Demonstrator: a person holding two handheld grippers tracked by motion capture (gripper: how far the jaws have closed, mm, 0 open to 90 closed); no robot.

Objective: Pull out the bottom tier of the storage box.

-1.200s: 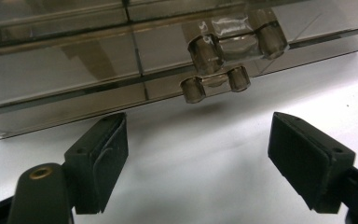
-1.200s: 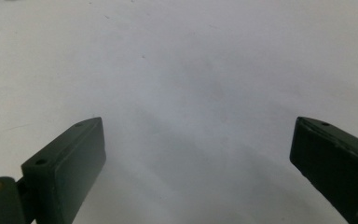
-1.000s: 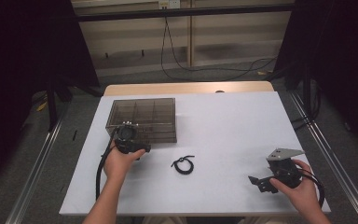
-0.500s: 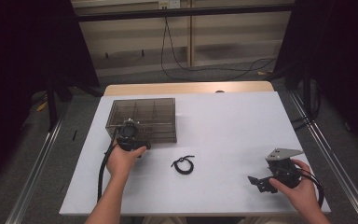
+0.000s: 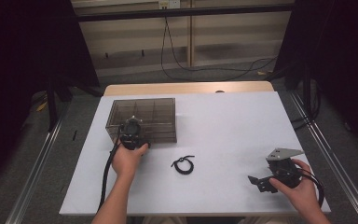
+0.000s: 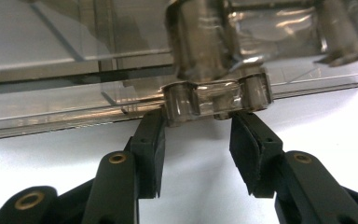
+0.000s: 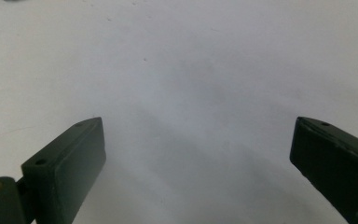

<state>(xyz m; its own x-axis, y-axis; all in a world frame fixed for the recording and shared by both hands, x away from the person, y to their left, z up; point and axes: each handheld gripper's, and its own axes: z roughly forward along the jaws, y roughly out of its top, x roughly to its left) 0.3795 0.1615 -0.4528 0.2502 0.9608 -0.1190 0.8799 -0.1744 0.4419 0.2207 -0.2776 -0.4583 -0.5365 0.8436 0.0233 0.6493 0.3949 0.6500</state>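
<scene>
My left gripper [image 6: 197, 140] is at the front edge of the clear plastic box [image 5: 142, 119], and its jaws have just been closing around the small latch [image 6: 214, 100] that sticks out from the front wall. The two pads [image 6: 151, 149] stand on each side of the latch, very near, but I cannot say that they press it already; I judge them as not yet pinching. The box sits on the white worktop [image 5: 233, 121], at its left far part, with its dividers visible through the lid.

I think the box is light and stiff, with smooth, slippery walls, so a push can slide it across the worktop. The latch is thin and probably a little fragile, so I want to take it squarely by its two rounded ends and pull gently.

My right gripper [image 5: 265, 179] rests at the near right of the worktop, jaws spread wide with nothing between. A small black cord [image 5: 183, 164] lies between both hands.
</scene>
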